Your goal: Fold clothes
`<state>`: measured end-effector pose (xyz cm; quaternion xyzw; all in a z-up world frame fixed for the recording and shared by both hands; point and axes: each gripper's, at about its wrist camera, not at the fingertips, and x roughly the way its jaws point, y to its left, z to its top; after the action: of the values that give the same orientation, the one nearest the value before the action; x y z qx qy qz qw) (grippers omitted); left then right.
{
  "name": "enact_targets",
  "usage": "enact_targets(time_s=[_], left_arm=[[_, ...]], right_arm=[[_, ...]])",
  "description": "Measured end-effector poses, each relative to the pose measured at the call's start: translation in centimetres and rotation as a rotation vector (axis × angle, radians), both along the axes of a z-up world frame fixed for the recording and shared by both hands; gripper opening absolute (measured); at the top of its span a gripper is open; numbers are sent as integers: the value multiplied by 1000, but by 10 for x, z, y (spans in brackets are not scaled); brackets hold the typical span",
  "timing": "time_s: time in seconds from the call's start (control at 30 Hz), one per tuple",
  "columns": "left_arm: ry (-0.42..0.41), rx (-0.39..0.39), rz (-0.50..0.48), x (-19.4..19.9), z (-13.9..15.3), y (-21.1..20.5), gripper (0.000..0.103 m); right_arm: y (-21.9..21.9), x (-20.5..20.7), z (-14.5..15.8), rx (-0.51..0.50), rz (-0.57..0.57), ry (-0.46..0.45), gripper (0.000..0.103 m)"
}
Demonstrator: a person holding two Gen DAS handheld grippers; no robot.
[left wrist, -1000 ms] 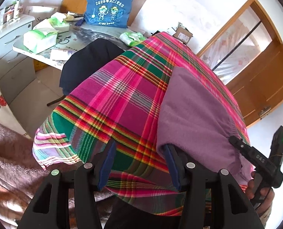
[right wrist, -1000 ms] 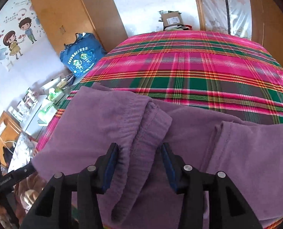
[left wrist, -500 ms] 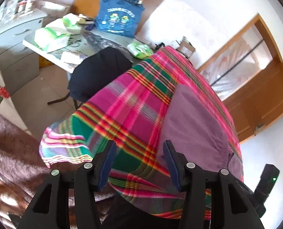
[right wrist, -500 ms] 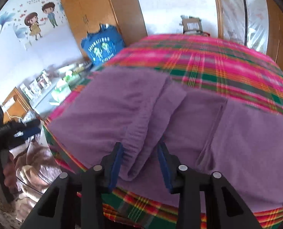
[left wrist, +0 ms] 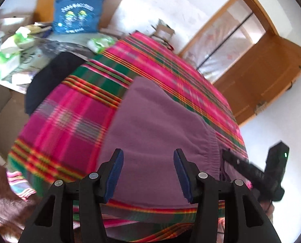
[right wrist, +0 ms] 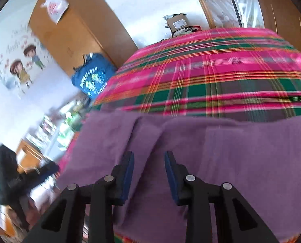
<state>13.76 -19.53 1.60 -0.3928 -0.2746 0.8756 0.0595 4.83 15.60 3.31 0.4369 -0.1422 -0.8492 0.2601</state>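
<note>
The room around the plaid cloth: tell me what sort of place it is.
Probably a bedroom in a home. A wooden wardrobe stands by a wall with cartoon children stickers, and a cluttered side table holds tissue packs beside the plaid cloth.

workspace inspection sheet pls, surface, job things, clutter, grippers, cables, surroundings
surface: plaid blanket in pink and green covers the work surface.
job's things: purple garment lies flat at the near edge, partly folded, ribbed hem on its right side.
clutter: dark cloth at the blanket's far left edge; side table with green and white packs; cardboard box beyond the blanket.
grippers: left gripper open over the garment; right gripper open over a fold.
cables: nothing seen.
surroundings: blue bag, wooden wardrobe, wooden door.
</note>
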Motion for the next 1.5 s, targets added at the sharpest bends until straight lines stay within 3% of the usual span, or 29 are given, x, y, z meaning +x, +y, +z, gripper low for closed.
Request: enact_targets(time_s=[0.17,0.33,0.37,0.43,0.6,0.7,0.83,0.9,1.1,1.13,1.5], left_arm=[[-25,12,-63,-22,-3,17,53],[-55,8,-84,-34,-8,26,53],[-56,3,-86,-35,-8,27,53],[-59,-3,-88,-36,-9,27,53],[-72,-9,-86,-37,-10,25,53],[-71,-24,-90,-37,-9,28,53],[-58,-17,-121,-41,-4,33,53],[-51,-12,-155,-43,-1,41,53],[-33,-36,-306,-41,5,75,53],[-36,-42,-322,-41,5,79,53],[-54,-88,-420,-46,6,120,53]], right_arm=[[-1,-33,-16,-76,-15,-103,33],[-15,-40,-24,-159,64,-138,32],[-14,-41,-26,-184,56,-152,29],[-10,-38,-23,-201,32,-137,8],[0,-31,-15,-222,-19,-94,4],[5,-29,-10,-227,-50,-73,4],[6,-32,-29,-241,-43,-152,7],[2,-33,-36,-255,-20,-187,17],[10,-30,-44,-432,59,-233,28],[12,-31,-47,-472,69,-248,28],[2,-26,-43,-544,151,-250,28]])
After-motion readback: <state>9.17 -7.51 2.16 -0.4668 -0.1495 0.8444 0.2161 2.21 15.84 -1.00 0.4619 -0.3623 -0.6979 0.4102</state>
